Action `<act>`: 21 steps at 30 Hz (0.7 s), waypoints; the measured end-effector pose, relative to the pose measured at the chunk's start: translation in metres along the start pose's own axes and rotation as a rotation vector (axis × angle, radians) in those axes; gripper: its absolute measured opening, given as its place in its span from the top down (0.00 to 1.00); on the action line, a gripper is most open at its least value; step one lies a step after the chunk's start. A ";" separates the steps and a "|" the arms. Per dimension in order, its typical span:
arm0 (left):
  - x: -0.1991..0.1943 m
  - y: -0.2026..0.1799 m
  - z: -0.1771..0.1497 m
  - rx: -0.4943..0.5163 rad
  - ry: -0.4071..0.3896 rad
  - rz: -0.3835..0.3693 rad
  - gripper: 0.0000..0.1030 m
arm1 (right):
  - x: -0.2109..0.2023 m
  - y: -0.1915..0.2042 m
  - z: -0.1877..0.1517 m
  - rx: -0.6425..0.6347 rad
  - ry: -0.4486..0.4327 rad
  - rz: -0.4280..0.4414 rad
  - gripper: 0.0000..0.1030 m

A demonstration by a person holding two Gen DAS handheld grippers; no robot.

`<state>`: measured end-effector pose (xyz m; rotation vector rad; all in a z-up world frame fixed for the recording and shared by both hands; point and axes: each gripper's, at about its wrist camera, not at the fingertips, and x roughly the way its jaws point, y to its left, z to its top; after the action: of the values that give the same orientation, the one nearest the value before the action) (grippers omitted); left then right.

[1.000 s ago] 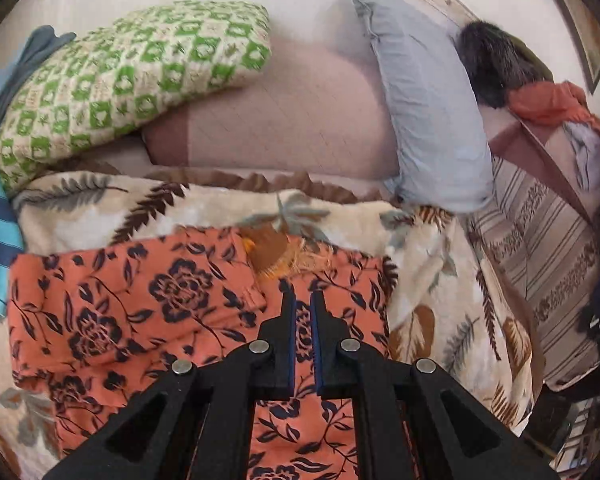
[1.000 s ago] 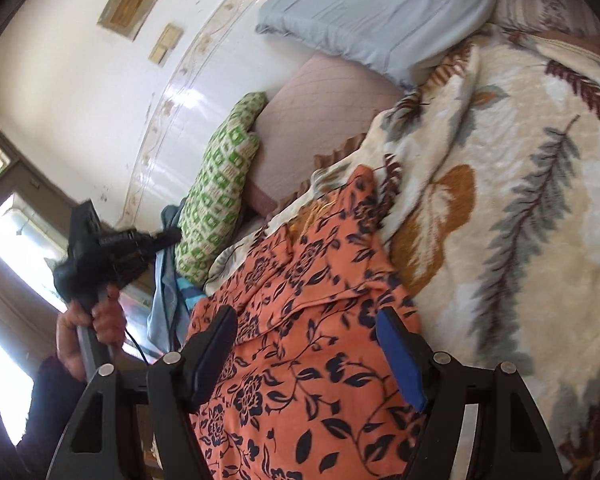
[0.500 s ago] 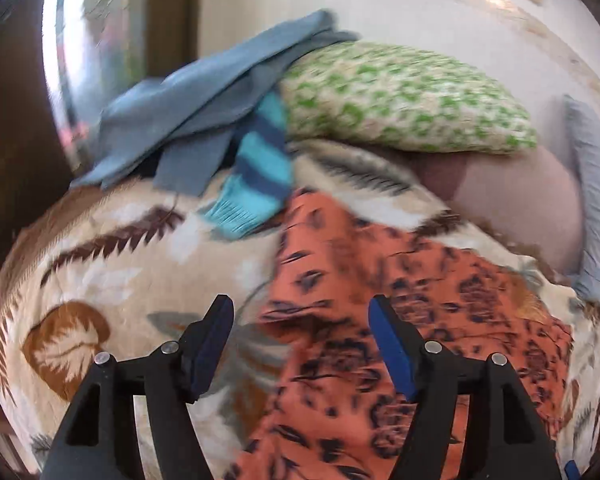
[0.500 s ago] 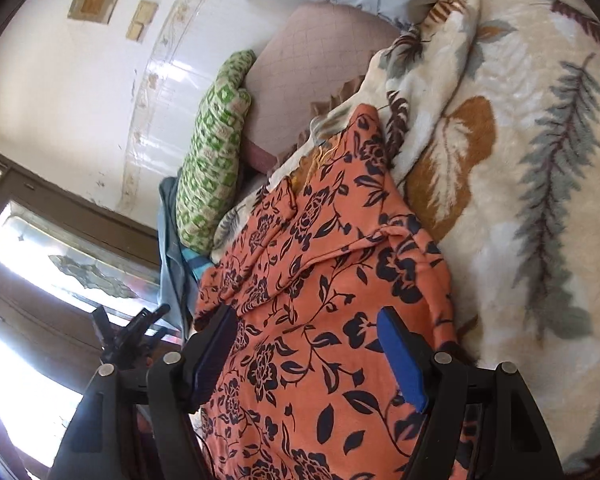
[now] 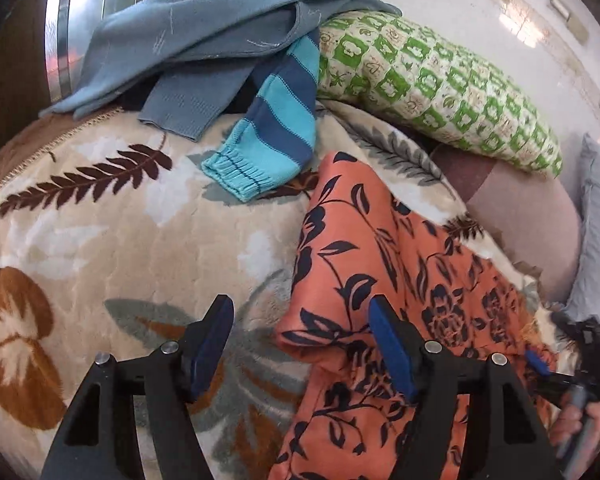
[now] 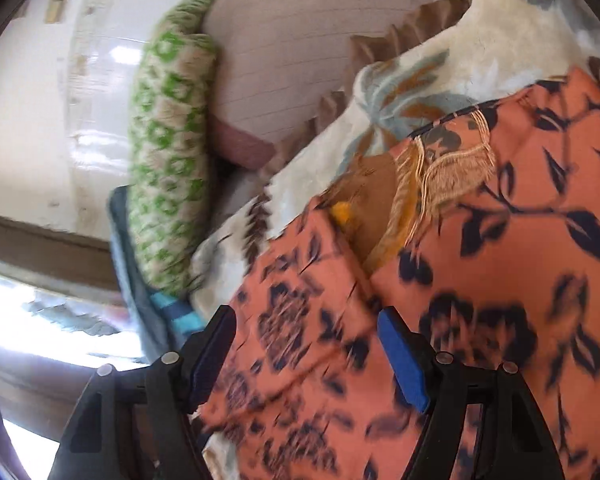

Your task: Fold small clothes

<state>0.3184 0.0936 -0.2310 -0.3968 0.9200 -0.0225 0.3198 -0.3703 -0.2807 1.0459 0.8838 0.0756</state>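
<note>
On the blanket (image 5: pixel 112 240), seemingly part-folded orange garment (image 5: pixel 380 264).

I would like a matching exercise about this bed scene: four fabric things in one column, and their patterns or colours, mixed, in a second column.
Things:
1. long bolster pillow
2. knitted sleeve with ribbed cuff
3. thin garment being folded
4. plush blanket covering the bed

Descriptions:
A. orange with dark navy flowers
B. cream with brown and grey leaves
C. green and cream squares
D. light and dark blue stripes

Pairs: 1-C, 2-D, 3-A, 4-B
</note>
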 end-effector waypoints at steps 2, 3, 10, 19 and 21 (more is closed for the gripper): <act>0.000 0.005 0.004 -0.016 -0.002 -0.014 0.31 | 0.020 -0.001 0.010 -0.008 0.021 -0.052 0.28; 0.000 0.007 0.006 -0.022 -0.004 -0.017 0.31 | 0.026 -0.001 0.013 -0.012 0.015 -0.075 0.32; -0.003 0.025 0.015 -0.089 -0.007 -0.034 0.31 | 0.050 0.048 -0.008 -0.252 0.088 -0.213 0.91; -0.009 0.031 0.012 -0.104 -0.011 -0.020 0.31 | -0.050 0.077 -0.033 -0.368 -0.137 -0.232 0.94; -0.007 0.027 0.010 -0.092 -0.003 -0.020 0.31 | -0.088 0.073 -0.037 -0.392 -0.224 -0.268 0.94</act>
<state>0.3178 0.1234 -0.2294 -0.4914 0.9162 0.0021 0.2612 -0.3439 -0.1785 0.5529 0.7593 -0.0899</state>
